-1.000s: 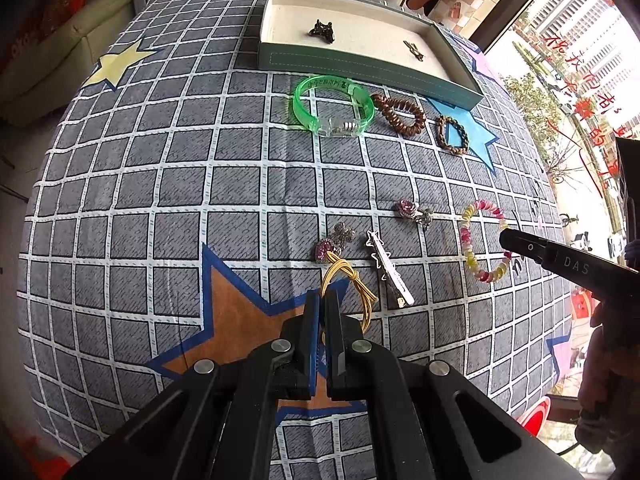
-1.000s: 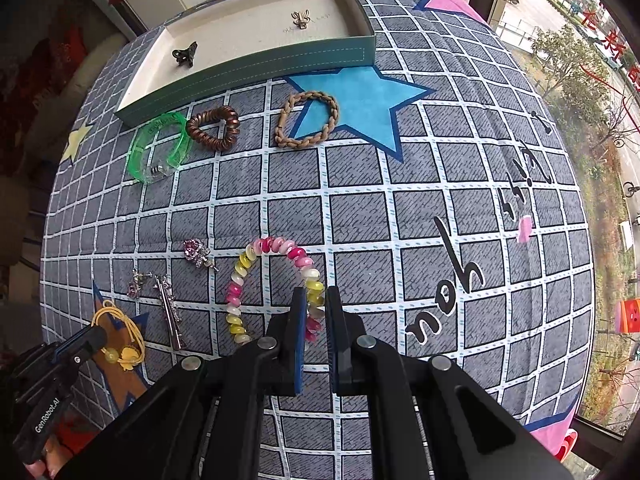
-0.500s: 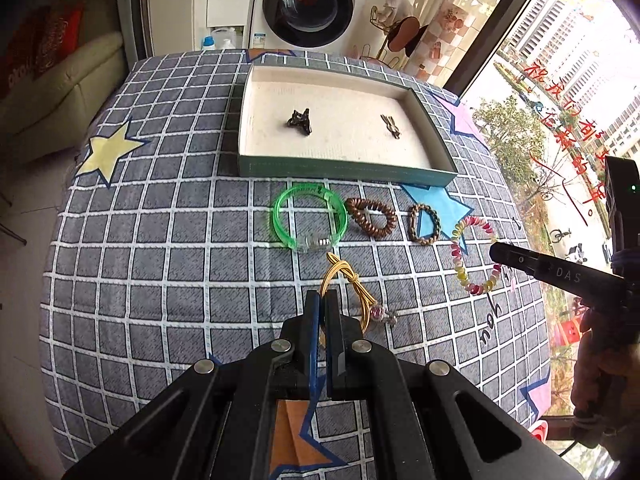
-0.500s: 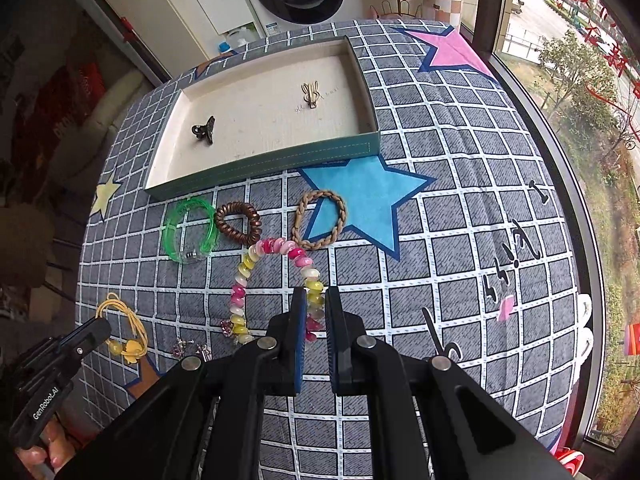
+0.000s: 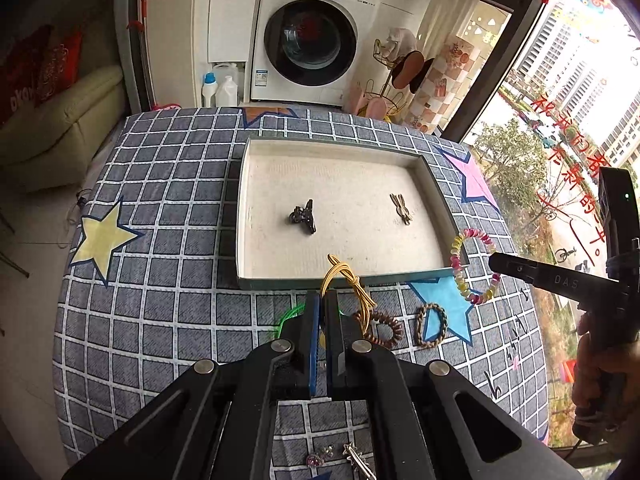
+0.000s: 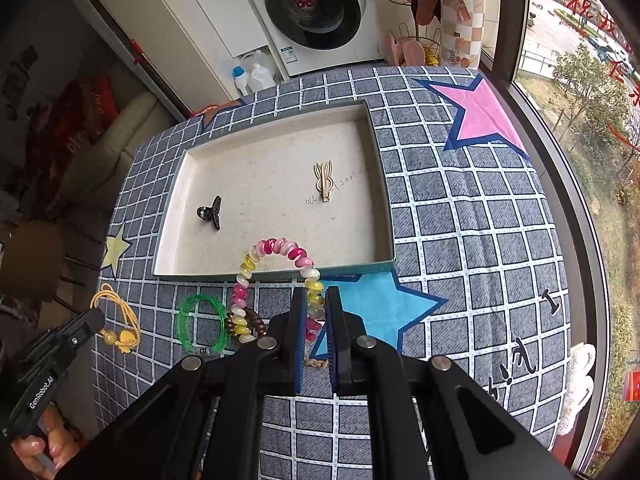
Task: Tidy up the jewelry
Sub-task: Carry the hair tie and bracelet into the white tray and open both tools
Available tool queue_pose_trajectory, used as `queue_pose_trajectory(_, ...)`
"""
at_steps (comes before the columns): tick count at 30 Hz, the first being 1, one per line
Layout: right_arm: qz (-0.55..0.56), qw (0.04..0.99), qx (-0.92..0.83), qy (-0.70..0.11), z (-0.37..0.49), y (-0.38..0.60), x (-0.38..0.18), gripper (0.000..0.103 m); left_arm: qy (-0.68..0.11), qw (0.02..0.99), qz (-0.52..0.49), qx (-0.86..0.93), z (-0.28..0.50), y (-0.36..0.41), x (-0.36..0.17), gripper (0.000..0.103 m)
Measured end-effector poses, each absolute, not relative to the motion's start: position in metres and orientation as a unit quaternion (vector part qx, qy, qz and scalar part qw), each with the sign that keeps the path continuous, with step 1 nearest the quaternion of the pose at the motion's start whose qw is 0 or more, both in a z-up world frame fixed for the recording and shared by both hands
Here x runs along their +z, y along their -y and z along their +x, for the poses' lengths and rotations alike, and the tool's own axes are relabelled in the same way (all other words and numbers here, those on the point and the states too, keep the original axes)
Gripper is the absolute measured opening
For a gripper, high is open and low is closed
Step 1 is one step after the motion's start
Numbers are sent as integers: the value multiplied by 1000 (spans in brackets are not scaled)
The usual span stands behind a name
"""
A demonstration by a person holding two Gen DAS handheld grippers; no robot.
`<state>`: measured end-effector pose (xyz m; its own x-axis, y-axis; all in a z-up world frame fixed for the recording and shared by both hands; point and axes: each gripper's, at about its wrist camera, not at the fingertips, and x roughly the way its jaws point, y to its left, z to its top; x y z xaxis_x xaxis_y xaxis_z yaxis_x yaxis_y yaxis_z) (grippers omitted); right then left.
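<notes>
My left gripper (image 5: 322, 300) is shut on a yellow hair tie (image 5: 344, 280) and holds it in the air just in front of the tray's near wall. My right gripper (image 6: 316, 296) is shut on a pink-and-yellow beaded bracelet (image 6: 276, 256), also lifted near the tray's front edge; it shows in the left wrist view (image 5: 474, 268). The shallow green tray (image 5: 436, 196) holds a black claw clip (image 5: 303, 216) and a bunny-shaped clip (image 5: 401, 208); they also show in the right wrist view, claw clip (image 6: 211, 212) and bunny clip (image 6: 324, 181).
On the checked cloth (image 5: 160, 280) in front of the tray lie a green bangle (image 6: 202, 322), a brown coil hair tie (image 5: 386, 330) and a braided brown ring (image 5: 431, 324). Small pink clips (image 5: 320, 456) and a silver clip (image 5: 358, 456) lie near me. A washing machine (image 5: 312, 36) stands beyond.
Both grippers rose from the cloth and moved toward the tray, carrying the yellow hair tie and the beaded bracelet. The small clips are left behind on the cloth.
</notes>
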<state>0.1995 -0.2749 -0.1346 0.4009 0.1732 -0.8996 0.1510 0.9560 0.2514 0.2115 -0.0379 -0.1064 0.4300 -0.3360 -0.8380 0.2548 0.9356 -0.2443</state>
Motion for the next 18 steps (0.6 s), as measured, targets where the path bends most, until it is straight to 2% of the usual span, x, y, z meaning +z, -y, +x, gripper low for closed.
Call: queue_pose_trajectory(18, 135, 819, 13, -557, 317, 289, -174, 10, -514, 835, -39, -190, 324, 115, -145, 14)
